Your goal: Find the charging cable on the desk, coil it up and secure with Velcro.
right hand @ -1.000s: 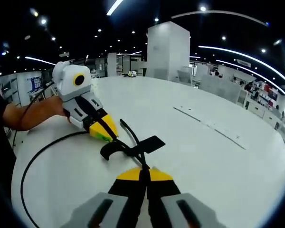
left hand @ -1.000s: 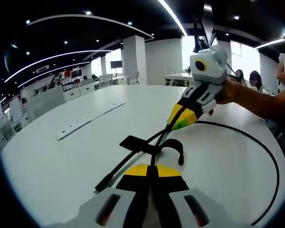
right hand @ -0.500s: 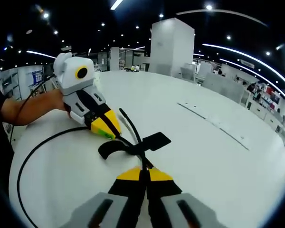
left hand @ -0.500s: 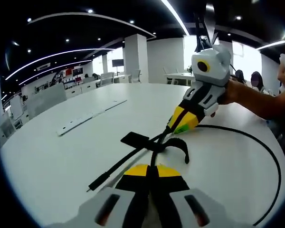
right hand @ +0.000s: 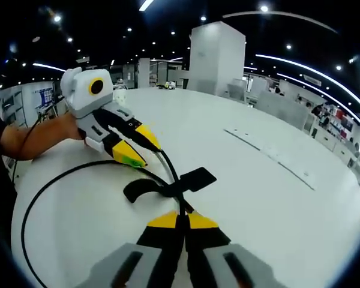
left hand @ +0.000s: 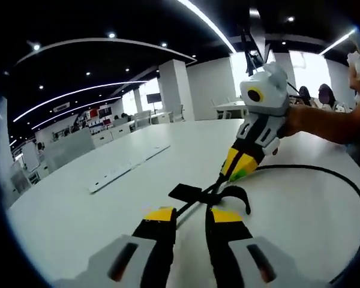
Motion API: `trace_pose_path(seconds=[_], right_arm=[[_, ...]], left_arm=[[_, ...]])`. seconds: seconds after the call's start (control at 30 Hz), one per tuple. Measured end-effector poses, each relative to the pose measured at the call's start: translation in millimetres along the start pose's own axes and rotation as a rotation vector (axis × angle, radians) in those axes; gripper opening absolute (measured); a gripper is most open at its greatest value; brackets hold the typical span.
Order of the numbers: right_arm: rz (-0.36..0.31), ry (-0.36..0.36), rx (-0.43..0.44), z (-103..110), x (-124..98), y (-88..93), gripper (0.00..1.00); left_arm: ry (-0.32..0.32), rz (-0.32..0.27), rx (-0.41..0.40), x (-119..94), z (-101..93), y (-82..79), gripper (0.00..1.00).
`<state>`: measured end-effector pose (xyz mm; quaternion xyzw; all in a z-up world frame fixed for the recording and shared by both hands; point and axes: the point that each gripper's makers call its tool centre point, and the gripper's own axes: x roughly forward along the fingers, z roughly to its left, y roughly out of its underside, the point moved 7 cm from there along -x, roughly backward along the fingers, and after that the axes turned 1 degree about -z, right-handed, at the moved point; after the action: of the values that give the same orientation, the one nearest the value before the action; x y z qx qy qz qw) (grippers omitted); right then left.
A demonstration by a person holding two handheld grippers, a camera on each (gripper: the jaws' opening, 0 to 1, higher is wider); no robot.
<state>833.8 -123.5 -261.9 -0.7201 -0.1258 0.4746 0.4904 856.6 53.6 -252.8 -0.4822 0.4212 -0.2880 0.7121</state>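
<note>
Cable (right hand: 54, 180) position: the black charging lead lies on the white desk (right hand: 276, 204) in a wide loop, and its two runs meet at the Velcro strap (right hand: 168, 185), the landmark for this note.

Strap: black, wrapped around the two runs, with one flat tab on the far side and one curled tab on the near side in the right gripper view. In the left gripper view the strap (left hand: 209, 194) sits just beyond my tool tips, and the cable (left hand: 324, 174) arcs away from it across the desk (left hand: 72, 216).

My right tool (right hand: 181, 221): jaws pressed together, clenched on the cable directly below the strap. In the left gripper view, this tool (left hand: 225, 175) also grips the cable just past the strap.

My left tool (left hand: 189, 215): jaws released, parted, with the cable running between them. In the right gripper view, this tool (right hand: 149, 153) is beside the strap, with its yellow jaws spread.
</note>
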Motion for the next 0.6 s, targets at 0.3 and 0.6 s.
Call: trace_pose_path(seconds=[0.3,0.6], right_arm=[[0.0,-0.014,-0.004,1,-1,-1.0,0.05],[0.001,-0.023,0.005,0,1,-1.9,0.05]], left_arm=[[0.045,0.032,0.029,15,-0.4,8.5,0.37],[0.045,0.037,-0.016,11,1.7,11.0,0.3]])
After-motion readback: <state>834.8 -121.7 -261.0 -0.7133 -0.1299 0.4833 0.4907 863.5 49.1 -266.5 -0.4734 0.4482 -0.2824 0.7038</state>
